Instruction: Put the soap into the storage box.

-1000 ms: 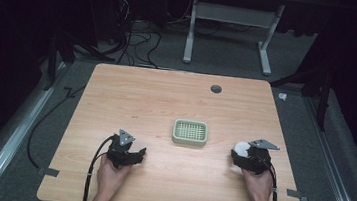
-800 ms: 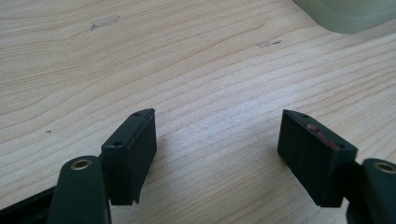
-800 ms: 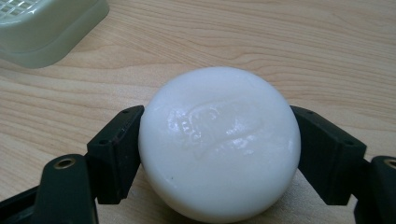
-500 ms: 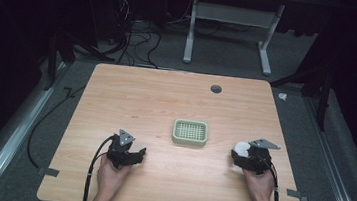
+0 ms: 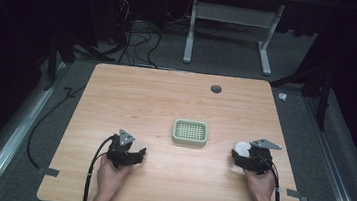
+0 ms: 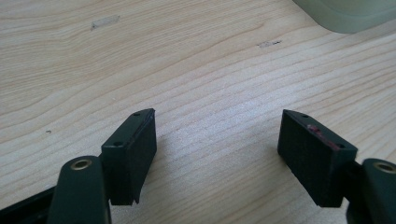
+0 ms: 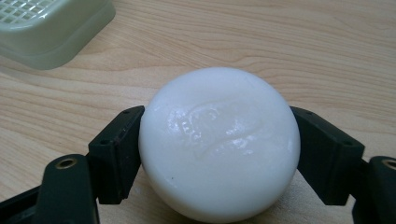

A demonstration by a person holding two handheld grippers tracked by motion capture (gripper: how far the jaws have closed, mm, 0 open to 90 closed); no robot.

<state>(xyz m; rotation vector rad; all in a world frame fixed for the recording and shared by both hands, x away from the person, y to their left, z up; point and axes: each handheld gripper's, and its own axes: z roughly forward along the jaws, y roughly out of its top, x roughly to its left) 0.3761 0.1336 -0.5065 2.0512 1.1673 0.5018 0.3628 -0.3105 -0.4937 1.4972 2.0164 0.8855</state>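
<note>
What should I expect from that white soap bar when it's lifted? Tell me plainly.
The soap bar looks rigid: the right gripper clamps its sides with no visible dent. Its glossy, rounded surface suggests it could slip from the flat pads. Its domed, rounded shape might let it slide or rock if dropped on the table.

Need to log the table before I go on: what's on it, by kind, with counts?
Soap, white, round, gripped by the right gripper: 1
Soap dish, pale green: 1
Left gripper, jaws apart with nothing between them: 1
Right gripper: 1
Total: 4
</note>
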